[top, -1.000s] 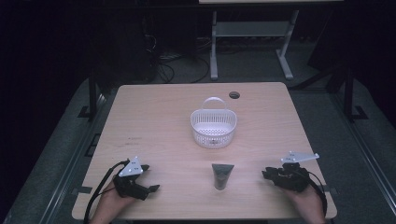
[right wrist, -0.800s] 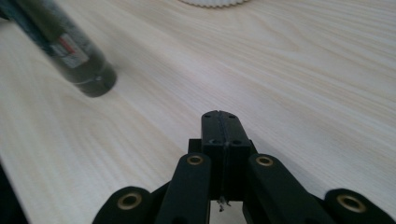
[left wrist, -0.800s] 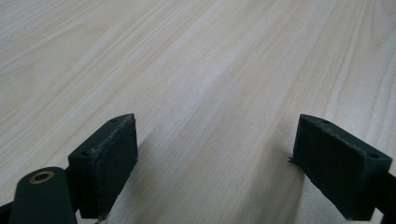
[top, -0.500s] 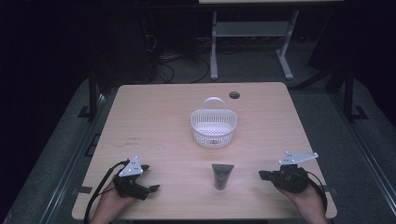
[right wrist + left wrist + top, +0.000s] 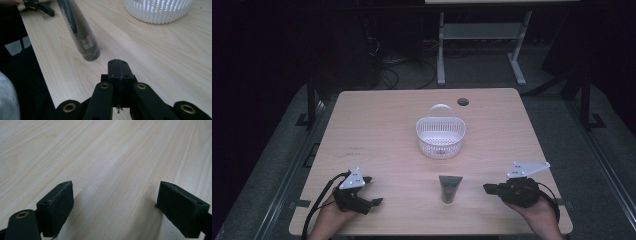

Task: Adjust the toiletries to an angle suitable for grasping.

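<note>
A dark tube [image 5: 449, 188] lies near the front edge of the wooden table [image 5: 377, 130], between the two hands. In the right gripper view the tube [image 5: 80, 32] runs away from me, its cap end closest, just left of the jaw tips. My right gripper [image 5: 487, 188] points left toward it, and its jaws [image 5: 118, 65] are pressed together with nothing between them. My left gripper [image 5: 373, 191] rests at the front left with its jaws wide apart. Between the left gripper's pads [image 5: 115, 202] there is bare wood. A white slatted basket [image 5: 440, 137] stands mid-table.
The basket [image 5: 157, 11] sits beyond the tube, to the upper right in the right gripper view. The other hand's gripper [image 5: 38, 6] shows far off at top left. A round cable hole [image 5: 463, 102] is near the table's far edge. A metal stand [image 5: 482, 35] is behind the table.
The right gripper has lifted a little off the table and edged toward the tube. The left gripper, tube and basket have stayed put.
</note>
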The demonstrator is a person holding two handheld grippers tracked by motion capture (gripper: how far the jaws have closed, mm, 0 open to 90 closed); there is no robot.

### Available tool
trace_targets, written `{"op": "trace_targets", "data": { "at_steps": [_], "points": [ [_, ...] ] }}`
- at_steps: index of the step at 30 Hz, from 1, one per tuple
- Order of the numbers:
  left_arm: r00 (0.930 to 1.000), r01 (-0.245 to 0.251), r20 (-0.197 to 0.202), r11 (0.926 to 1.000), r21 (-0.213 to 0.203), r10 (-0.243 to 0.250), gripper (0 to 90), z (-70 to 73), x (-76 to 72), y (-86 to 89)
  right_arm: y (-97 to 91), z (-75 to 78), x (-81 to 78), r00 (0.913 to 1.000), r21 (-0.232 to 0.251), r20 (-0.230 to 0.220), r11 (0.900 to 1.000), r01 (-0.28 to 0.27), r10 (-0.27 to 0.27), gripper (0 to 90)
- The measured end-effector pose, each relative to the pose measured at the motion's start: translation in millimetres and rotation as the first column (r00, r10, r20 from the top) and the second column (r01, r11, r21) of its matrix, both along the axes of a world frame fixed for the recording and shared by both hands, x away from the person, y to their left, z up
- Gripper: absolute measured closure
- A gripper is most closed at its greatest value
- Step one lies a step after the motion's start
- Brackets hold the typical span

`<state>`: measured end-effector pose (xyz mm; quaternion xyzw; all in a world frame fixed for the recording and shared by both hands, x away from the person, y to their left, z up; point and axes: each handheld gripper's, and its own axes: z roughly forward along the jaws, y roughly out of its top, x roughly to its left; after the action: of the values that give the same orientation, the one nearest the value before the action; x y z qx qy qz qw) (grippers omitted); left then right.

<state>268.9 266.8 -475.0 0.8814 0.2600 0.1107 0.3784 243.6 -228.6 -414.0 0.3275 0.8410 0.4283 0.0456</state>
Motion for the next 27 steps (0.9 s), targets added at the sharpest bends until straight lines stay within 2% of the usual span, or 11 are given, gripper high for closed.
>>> {"op": "trace_targets", "data": {
  "at_steps": [13, 27],
  "points": [
    [1.0, 0.0, 0.0, 1.0, 0.0, 0.0, 12.9, 0.0, 0.0, 0.0, 13.1, 15.7, -3.0, 0.9988, 0.03, 0.018, 0.9985, -0.046, 0.045, 89.8],
    [1.0, -0.001, 0.002, 1.0, -0.002, 0.001, 12.9, -0.1, 0.0, -0.1, 32.9, 31.2, -0.5, 0.9931, 0.073, 0.037, 0.9908, -0.113, 0.111, 89.8]
  ]
}}
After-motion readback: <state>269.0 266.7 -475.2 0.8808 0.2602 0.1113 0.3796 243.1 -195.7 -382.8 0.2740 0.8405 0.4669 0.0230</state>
